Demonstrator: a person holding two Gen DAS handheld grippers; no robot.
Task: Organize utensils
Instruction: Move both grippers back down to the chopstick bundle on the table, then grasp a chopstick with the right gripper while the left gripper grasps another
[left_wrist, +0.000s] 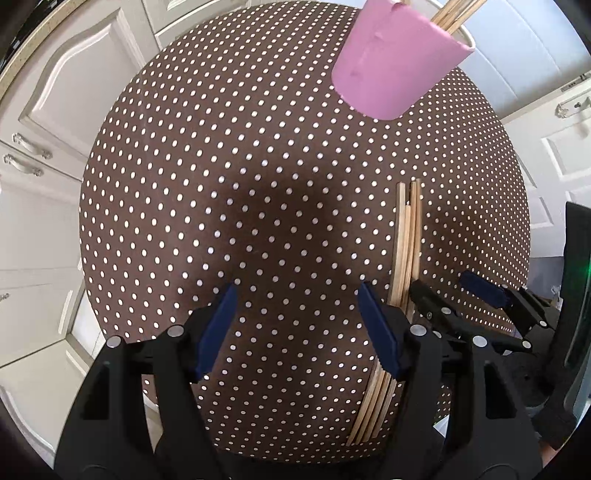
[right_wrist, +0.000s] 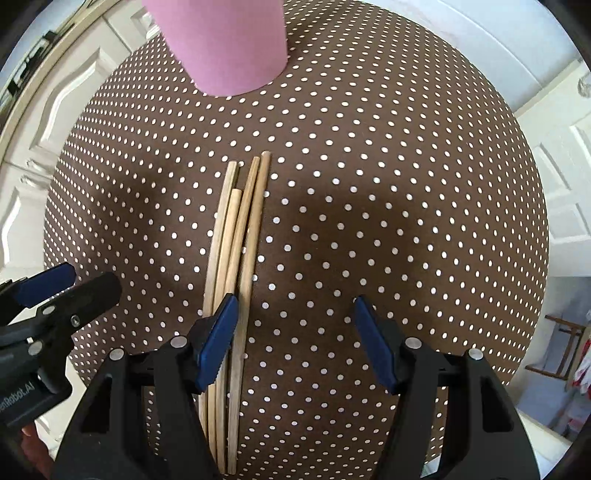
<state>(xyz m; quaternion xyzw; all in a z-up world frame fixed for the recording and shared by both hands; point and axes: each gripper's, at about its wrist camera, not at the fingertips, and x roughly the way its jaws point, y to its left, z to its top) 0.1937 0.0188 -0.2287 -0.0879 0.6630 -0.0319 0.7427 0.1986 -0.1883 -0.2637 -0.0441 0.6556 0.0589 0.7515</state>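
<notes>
Only 1 legible marking. Right wrist view, lower left edge: white print on the black body of the left gripper (right_wrist: 68, 284), reading "enRobot.AI", with the start of the word cut off by the frame edge. Left wrist view: nothing readable. No numbers, labels or signs elsewhere.

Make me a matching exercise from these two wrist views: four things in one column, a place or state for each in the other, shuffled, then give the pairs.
Things:
1. pink cylindrical cup
2. loose wooden chopsticks
3. left gripper
4. brown white-dotted tablecloth

Places or states:
A. covers the round table
B. jaws open, nothing between them
C. stands upright, holding sticks
D. lie bundled flat on the cloth

Pairs: 1-C, 2-D, 3-B, 4-A
</notes>
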